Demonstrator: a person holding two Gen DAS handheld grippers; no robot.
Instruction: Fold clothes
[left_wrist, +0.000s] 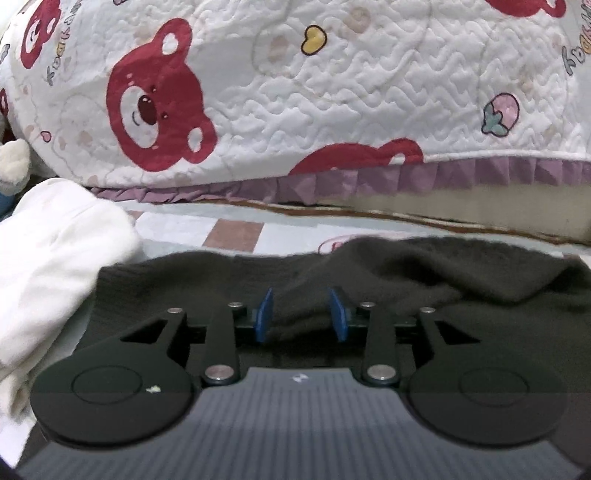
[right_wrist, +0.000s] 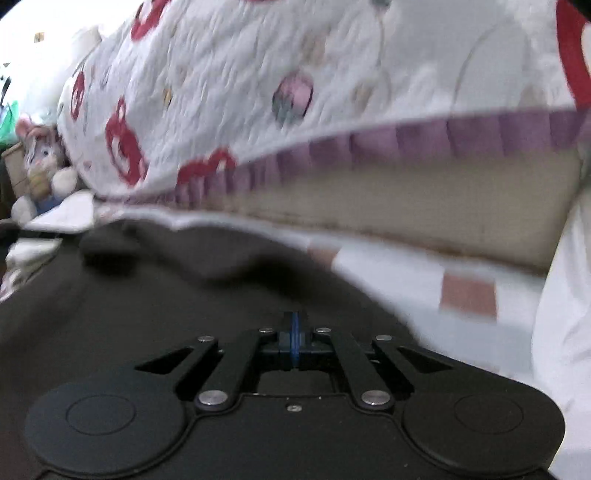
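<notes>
Knitwear, a dark sweater (left_wrist: 406, 273), is lying on the checked sheet (left_wrist: 229, 232). Left gripper (left_wrist: 302, 314) is straddling a fold, fingers apart; right gripper (right_wrist: 294, 334) is pressing shut, possibly pinching cloth amid blur.

Right gripper (right_wrist: 294, 341) at 6 o'clock, jaws pressed together, over dark garment (right_wrist: 155, 295). Whether cloth is pinched: can't tell. Bear-print quilt (right_wrist: 258, 85) fills 12 o'clock. Plush rabbit (right_wrist: 40, 166) at 9 o'clock. Frame blurred.

Sweater (left_wrist: 369, 280) on bed; quilt (left_wrist: 332, 92) behind; garment (left_wrist: 55, 251) left.
</notes>
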